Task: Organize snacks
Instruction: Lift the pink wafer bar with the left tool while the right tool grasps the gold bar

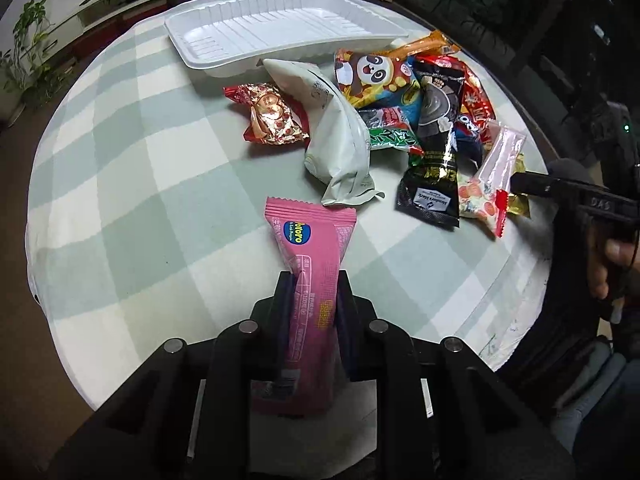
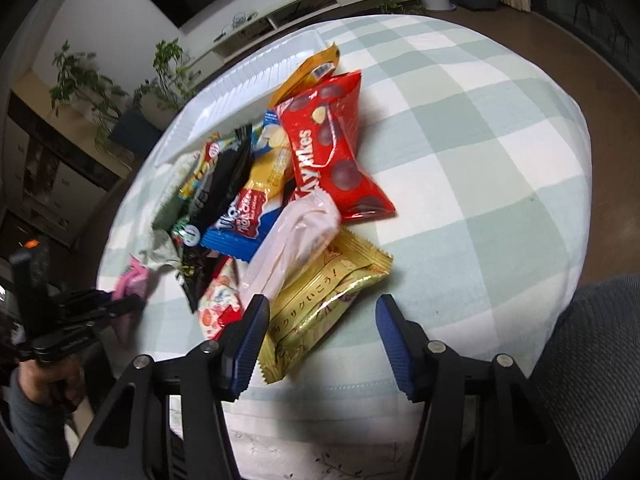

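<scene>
- Straight ahead of the left gripper (image 1: 312, 296), across the checked tablecloth (image 1: 140, 184), sits the white plastic tray (image 1: 224, 40), empty from what I can see. That's the relation that matters: the tray is well apart from the tool, past the snack pile.
- The left gripper is clamped on a pink Pororo snack bar (image 1: 310, 264), whose long axis runs along the fingers, pointing at the tray.
- The right gripper (image 2: 320, 340) has its jaws partway apart, straddling the near end of a gold wafer packet (image 2: 320, 304); the pads don't look like they're pressing on it.
- My guess: the left hand is nearer the tray, so the pink bar goes in first.
- The right wrist view shows a red Meiji chocolate bag (image 2: 332, 152), mostly buried in the left view. The left view shows the whole tray; the right only gets a sliver.
</scene>
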Tool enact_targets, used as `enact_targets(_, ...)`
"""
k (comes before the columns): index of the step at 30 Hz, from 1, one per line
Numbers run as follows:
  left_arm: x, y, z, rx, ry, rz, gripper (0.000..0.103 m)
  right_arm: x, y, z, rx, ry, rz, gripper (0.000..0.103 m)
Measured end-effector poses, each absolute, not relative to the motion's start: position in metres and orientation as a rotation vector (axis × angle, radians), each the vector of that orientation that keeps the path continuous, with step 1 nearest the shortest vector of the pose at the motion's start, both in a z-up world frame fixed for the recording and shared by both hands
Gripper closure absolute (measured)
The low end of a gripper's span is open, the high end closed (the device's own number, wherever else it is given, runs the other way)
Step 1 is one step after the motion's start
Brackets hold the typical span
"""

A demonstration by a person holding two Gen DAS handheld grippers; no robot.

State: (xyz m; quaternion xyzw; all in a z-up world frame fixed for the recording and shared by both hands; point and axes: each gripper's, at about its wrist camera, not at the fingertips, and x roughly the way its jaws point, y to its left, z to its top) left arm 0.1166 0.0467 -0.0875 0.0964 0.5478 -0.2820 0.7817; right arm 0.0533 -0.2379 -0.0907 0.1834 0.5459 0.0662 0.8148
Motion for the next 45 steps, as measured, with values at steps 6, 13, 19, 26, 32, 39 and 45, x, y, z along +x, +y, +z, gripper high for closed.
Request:
enact_targets(6, 0.113, 0.056, -0.079, 0.184, 1.152, -0.574, 0.085, 0.058, -0.215, -0.086, 0.169, 1.157, 0.109, 0.049)
enact_targets(13, 0.112, 0.072, -0.079, 0.164, 1.157, -0.557, 0.086, 0.06, -0.202, -0.081, 0.062, 1.141, 0.122, 0.064)
enact_targets(19, 0.11, 0.08, -0.078, 0.126, 1.146, -0.55, 0.086, 0.057, -0.199, -0.079, 0.043, 1.132, 0.126, 0.072)
enact_targets(26, 0.11, 0.084, -0.074, 0.091, 1.128, -0.552, 0.086, 0.055, -0.196, -0.075, 0.038, 1.121, 0.129, 0.076)
enact_targets(32, 0.108, 0.088, -0.068, 0.052, 1.106, -0.559, 0.086, 0.053, -0.195, -0.069, 0.036, 1.109, 0.126, 0.084)
enact_targets(39, 0.106, 0.094, -0.063, 0.011, 1.083, -0.564, 0.086, 0.05, -0.197, -0.066, 0.052, 1.11, 0.133, 0.085)
enact_targets(45, 0.103, 0.096, -0.06, -0.016, 1.068, -0.578, 0.086, 0.046, -0.205, -0.062, 0.085, 1.101, 0.142, 0.087)
